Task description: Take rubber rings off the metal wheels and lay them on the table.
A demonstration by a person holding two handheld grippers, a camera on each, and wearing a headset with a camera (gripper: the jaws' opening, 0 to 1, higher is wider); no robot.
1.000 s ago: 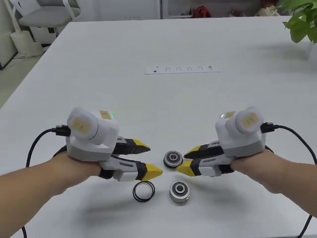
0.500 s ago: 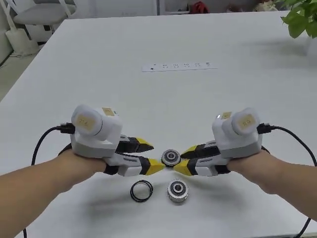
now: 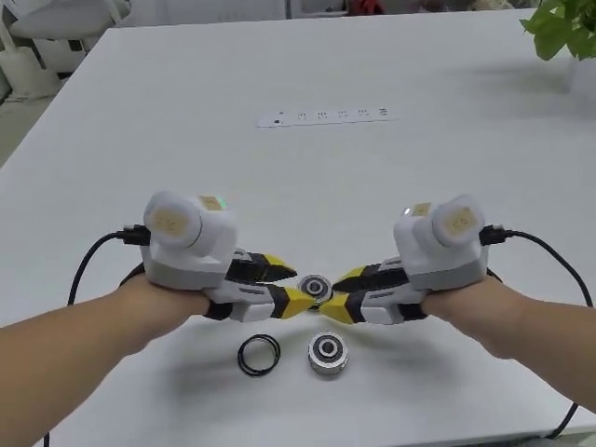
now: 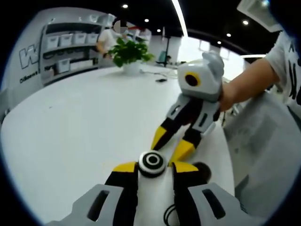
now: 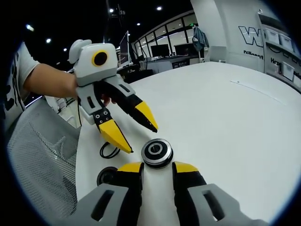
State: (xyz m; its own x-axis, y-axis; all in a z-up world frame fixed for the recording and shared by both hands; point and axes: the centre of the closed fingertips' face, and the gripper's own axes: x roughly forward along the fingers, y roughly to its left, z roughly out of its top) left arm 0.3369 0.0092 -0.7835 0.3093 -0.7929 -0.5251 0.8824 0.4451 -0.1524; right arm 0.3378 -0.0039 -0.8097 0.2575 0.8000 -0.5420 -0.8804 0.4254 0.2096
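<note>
Now, far wheel (image 3: pixel 315 287): lies flat on the table (image 3: pixel 298 186), in the gap where the tips of the 2 grippers come together from either side; in each gripper view it sits just ahead of that view's own tips, centred on the gap between them.
left gripper (image 3: pixel 296 287): jaws spread apart, clamping nothing; the lower yellow tip is at the far wheel's left edge, and whether it touches cannot be told.
right gripper (image 3: pixel 337 293): jaws likewise parted, gripping nothing; the tips are just beside the far wheel's right edge.
rubber ring (image 3: pixel 259 355): black, flat on the table, nearer the person than the left gripper and apart from both grippers.
near wheel (image 3: pixel 327 351): flat on the table just right of the rubber ring, near the far wheel on the person's side.
counts: 2 grippers; 2 wheels; the loose loop looks doubled, so 1 or 2 rings, cannot tell.
farther back: 1 power strip (image 3: pixel 321 116) mid-table; 1 plant (image 3: pixel 559 28) at the far right corner.
</note>
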